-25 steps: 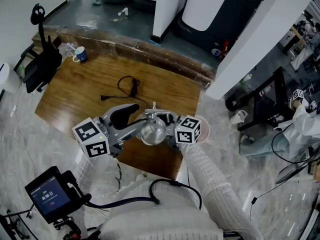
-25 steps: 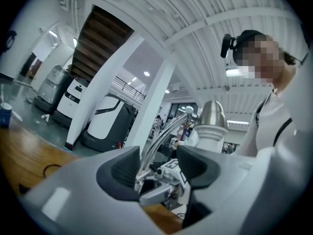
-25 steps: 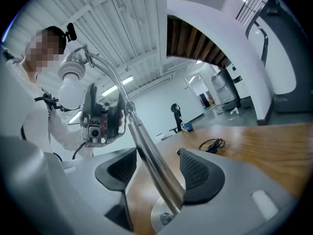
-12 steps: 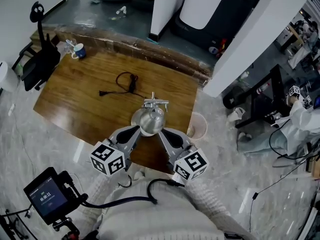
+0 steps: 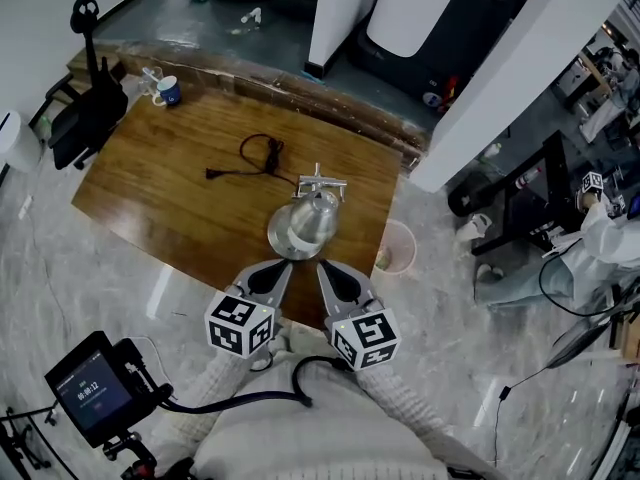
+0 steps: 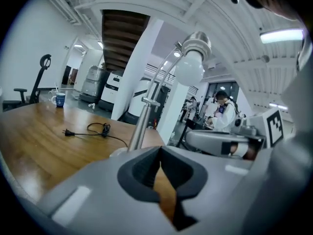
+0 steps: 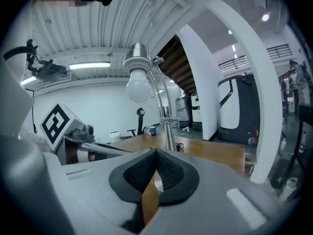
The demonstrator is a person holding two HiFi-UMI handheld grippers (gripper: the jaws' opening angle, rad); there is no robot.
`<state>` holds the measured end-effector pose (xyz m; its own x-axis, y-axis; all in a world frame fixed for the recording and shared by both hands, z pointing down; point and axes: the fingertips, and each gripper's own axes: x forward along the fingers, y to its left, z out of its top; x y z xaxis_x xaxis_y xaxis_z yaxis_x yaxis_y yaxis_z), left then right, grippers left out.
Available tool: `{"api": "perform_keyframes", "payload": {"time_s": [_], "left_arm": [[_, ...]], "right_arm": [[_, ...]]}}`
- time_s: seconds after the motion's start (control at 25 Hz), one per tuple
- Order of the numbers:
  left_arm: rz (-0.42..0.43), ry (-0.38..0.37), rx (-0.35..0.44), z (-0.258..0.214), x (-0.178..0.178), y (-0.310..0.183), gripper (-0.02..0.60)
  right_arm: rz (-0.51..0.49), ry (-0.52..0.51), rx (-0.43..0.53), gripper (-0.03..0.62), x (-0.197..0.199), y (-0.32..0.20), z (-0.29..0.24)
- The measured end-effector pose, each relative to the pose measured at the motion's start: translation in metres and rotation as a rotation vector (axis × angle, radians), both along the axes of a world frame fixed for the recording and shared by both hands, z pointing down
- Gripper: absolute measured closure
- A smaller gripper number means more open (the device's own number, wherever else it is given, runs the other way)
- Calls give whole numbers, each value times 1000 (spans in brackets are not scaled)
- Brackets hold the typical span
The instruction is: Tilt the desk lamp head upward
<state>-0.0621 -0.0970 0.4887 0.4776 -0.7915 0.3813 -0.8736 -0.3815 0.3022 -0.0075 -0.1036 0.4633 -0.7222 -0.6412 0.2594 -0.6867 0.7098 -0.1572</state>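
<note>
The metal desk lamp stands near the front edge of the wooden table [image 5: 150, 198]. Its shiny head [image 5: 303, 230] hangs over the base, below the joint [image 5: 320, 183]. In the left gripper view the bulb [image 6: 190, 67] faces down-left on the curved arm; in the right gripper view the lamp head [image 7: 138, 77] sits above the stem [image 7: 168, 131]. My left gripper [image 5: 283, 266] and right gripper [image 5: 325, 266] lie side by side just short of the head, touching nothing. Both are shut and empty, in the left gripper view [image 6: 159, 153] and the right gripper view [image 7: 156, 155] alike.
A black power cord [image 5: 255, 158] lies coiled behind the lamp. A blue mug [image 5: 170, 90] stands at the far left corner, an office chair [image 5: 75, 118] beside it. A pale bin [image 5: 398, 248] sits on the floor to the right, below a white pillar [image 5: 500, 78].
Both grippers flanked the lamp head a second ago with jaws open. They have drawn back toward me, shut, and now sit close together below the head.
</note>
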Motion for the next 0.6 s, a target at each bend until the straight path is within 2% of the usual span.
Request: {"api": "perform_keyframes", "payload": {"time_s": [0.12,0.4,0.6], "left_arm": [[-4,20,-6,2,1,4,574],[35,21,-25,10,13,13,574],[43,47,-24,11,16,16,574]], "right_arm": [[-24,-3,-43,595,-5,5,7],[-50,14,-58,595,-7,9,9],[-60,37,-57,595,-9,12,13]]}}
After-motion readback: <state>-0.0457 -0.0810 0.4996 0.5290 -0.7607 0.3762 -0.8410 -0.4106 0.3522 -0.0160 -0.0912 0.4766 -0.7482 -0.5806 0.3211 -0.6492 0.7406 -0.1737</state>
